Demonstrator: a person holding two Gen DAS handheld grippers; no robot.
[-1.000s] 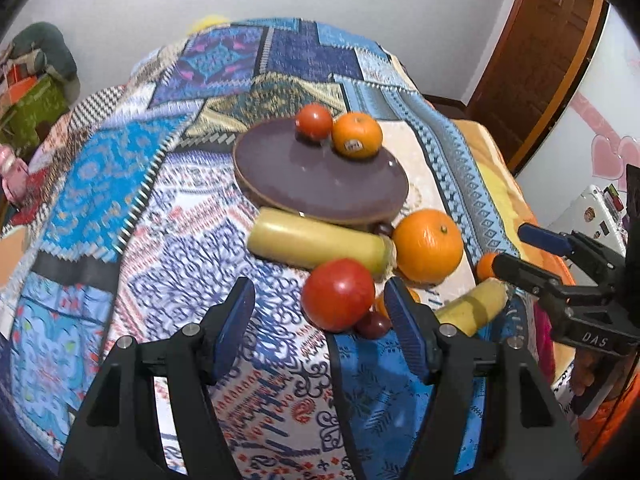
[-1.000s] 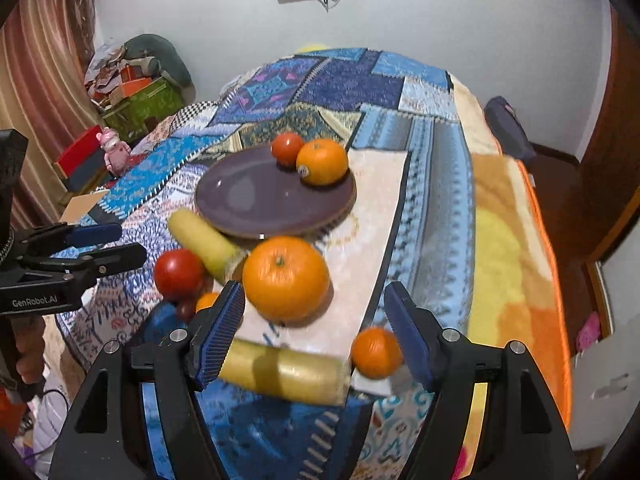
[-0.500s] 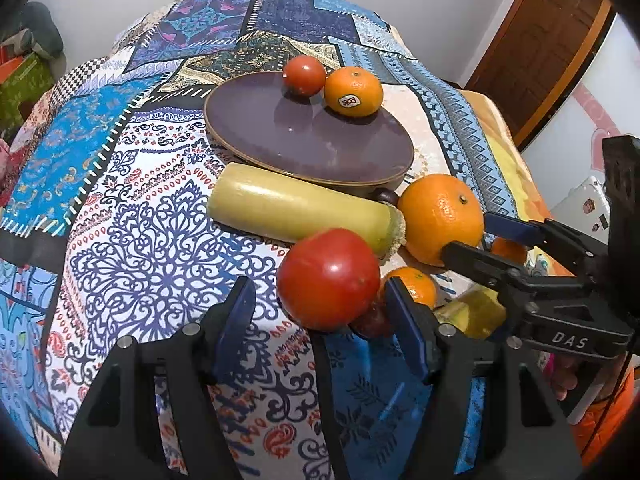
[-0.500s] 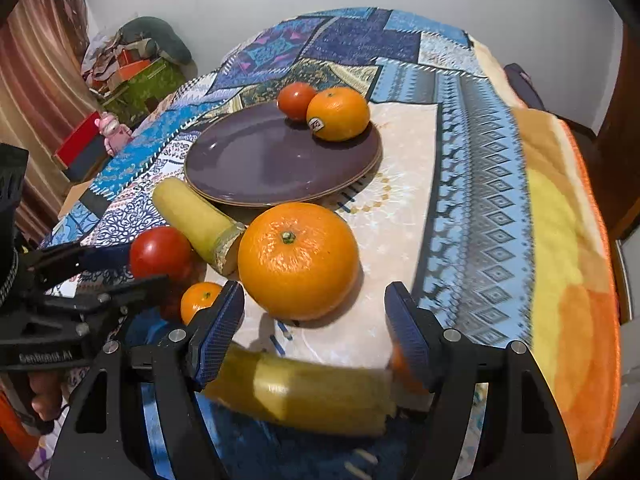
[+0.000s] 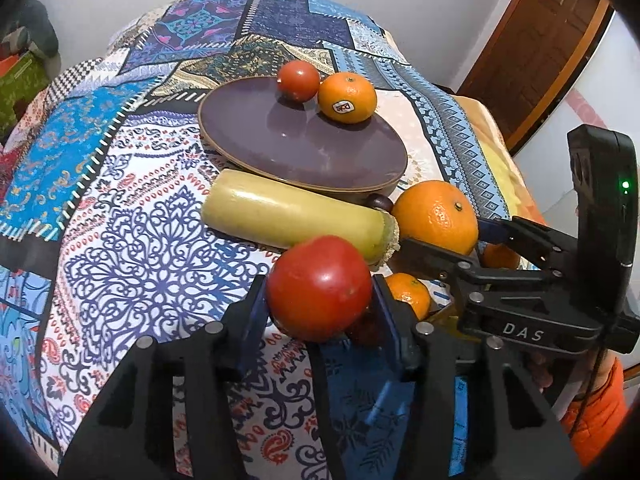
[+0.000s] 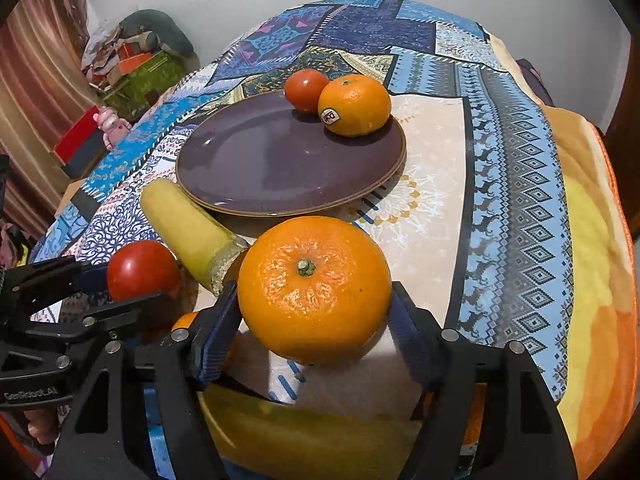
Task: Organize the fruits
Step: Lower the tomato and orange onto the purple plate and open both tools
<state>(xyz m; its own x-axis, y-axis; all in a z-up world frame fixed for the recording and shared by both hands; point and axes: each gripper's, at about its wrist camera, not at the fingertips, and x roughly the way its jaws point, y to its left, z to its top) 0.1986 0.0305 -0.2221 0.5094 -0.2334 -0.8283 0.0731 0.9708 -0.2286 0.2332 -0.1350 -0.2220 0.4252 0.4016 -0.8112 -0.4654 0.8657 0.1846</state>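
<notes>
Okay, left wrist view first: my left tool [image 5: 320,300] sits with its pads on both flanks of the big red tomato [image 5: 319,288], so I read it as clamped on the widest part. Tomato is smooth, glossy, thin-skinned, so I expect it to be slippery and easy to bruise; light squeeze only. It lies on the patterned bedspread [image 5: 132,240], just short of the purple plate [image 5: 300,148], touching the end of a pale yellow cylinder-shaped fruit [image 5: 292,220]. Plate already carries a small tomato [image 5: 299,80] and a stickered mandarin [image 5: 347,97] at its far rim. Small mandarin [image 5: 408,292] just beside my right pad.

Right wrist view: right tool [image 6: 314,320] brackets the large orange [image 6: 314,290] at its equator, pads against the peel on both sides as far as I can tell. Orange looks firm, heavier than the tomato, dimpled rind gives decent friction, so it should tolerate a harder grip. Stem faces up. It rests on the cream cloth patch [image 6: 432,200], near the plate's front rim. Banana [image 6: 312,440] lies below the tool, partly hidden.
</notes>
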